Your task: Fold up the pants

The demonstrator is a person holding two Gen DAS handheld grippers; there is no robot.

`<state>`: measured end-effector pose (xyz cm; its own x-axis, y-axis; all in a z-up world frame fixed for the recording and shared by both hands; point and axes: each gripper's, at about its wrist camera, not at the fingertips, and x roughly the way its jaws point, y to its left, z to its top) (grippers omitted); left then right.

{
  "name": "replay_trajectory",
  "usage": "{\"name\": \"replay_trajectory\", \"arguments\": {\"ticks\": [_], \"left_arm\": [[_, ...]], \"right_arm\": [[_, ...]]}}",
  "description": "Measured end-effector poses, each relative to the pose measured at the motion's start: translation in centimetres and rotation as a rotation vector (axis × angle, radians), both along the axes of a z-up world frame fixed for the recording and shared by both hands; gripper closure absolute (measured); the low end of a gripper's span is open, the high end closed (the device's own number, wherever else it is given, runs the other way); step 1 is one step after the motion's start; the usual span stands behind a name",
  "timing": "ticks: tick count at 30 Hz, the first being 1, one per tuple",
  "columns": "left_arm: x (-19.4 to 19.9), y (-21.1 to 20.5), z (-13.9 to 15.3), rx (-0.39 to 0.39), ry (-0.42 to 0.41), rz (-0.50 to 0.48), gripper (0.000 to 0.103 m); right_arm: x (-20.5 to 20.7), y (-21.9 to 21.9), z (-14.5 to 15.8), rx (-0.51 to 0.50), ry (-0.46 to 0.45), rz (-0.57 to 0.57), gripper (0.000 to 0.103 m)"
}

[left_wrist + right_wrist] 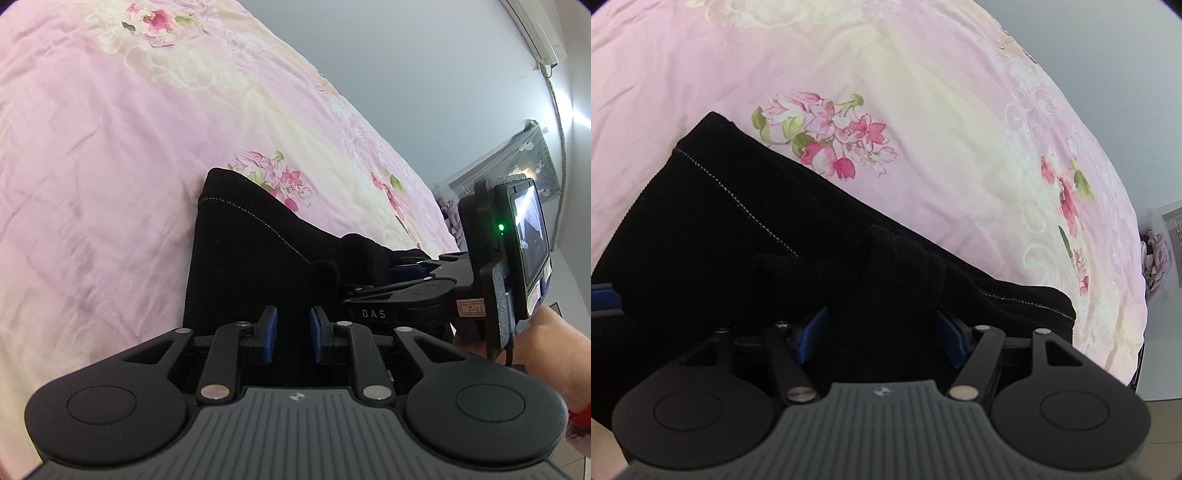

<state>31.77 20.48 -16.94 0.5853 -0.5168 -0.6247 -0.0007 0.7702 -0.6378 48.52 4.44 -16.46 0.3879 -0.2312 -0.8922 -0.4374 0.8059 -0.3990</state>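
Note:
Black pants (243,258) with a light stitched seam lie on a pink floral bed sheet (92,147). My left gripper (291,334) has its blue pads a small gap apart with black cloth between them, shut on the near edge of the pants. My right gripper (881,336) holds a bunched fold of the pants (775,229) between its blue pads, which stand wider apart around the thick cloth. The right gripper also shows in the left wrist view (424,284), at the right side of the pants, with the hand behind it.
The sheet (923,92) covers the bed to its far edge. Beyond is a pale wall (424,74) with an air conditioner (535,33) at top right and a dark curtain or panel (517,158). A crumpled pink cloth (1154,258) lies past the bed's right edge.

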Motion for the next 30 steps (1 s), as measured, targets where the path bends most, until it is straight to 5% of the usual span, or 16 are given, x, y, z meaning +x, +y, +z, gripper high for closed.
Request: {"name": "replay_trajectory", "arguments": {"ticks": [4,6,12,18,21,25,30], "left_arm": [[-0.5,0.2,0.2,0.009,-0.001,0.002,0.082],[-0.5,0.1,0.2,0.005,0.005,0.003,0.082],[-0.1,-0.4,0.2,-0.04,0.013,0.007,0.082],[0.7,-1.0,0.1,-0.068,0.026,0.016,0.082],[1.0,-1.2,-0.1,-0.091,0.042,0.022,0.08],[0.9,-0.7,-0.5,-0.108,0.068,0.059,0.064],[1.1,-0.3,-0.3,-0.163,0.079,0.082,0.054]], "right_arm": [[-0.7,-1.8,2.5,0.129,0.016,-0.022,0.062],[-1.2,-3.0,3.8,0.216,0.047,-0.027,0.08],[-3.9,-4.8,7.6,0.357,0.115,0.032,0.097],[-6.4,-4.4,9.0,0.454,0.17,0.134,0.096],[-6.3,-3.6,6.9,0.467,0.176,0.139,0.096],[-5.5,-3.2,2.6,0.471,0.187,0.132,0.087],[-6.9,-3.2,3.0,0.514,0.166,0.227,0.047]]}}
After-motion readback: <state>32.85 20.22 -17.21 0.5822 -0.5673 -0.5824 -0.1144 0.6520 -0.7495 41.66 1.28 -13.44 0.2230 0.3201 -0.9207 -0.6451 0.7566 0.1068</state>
